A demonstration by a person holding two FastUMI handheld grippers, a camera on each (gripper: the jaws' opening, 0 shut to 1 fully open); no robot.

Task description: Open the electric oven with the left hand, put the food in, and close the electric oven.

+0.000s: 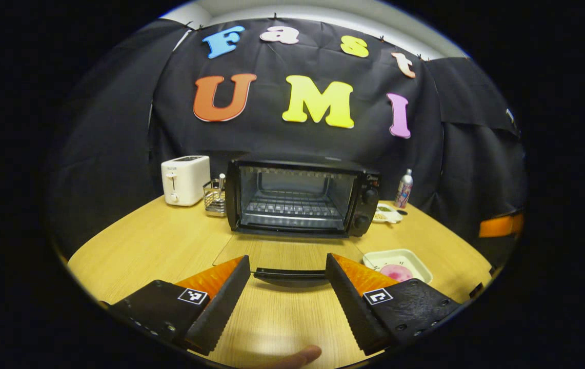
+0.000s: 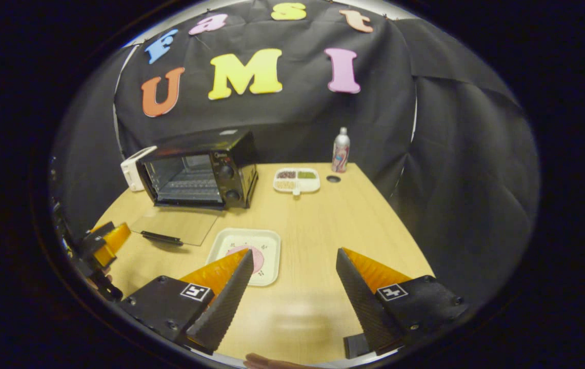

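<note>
So the oven point(image 1: 300, 197) sits at the back of the counter point(image 1: 169, 246), door point(image 1: 287, 256) flopped down flat in front of it. Toaster point(image 1: 184, 179) and a little rack point(image 1: 214, 196) are off to its left, snack tray point(image 2: 296, 180) and bottle point(image 2: 341, 149) to its right, food plate point(image 2: 246, 248) nearer, right of the door.

The electric oven point(image 1: 300, 200) stands at the worktop's point(image 1: 159, 241) far edge, its glass door point(image 1: 287, 256) folded down flat. The left gripper point(image 1: 288, 294) hangs spread just before the door handle point(image 1: 290, 277).
</note>
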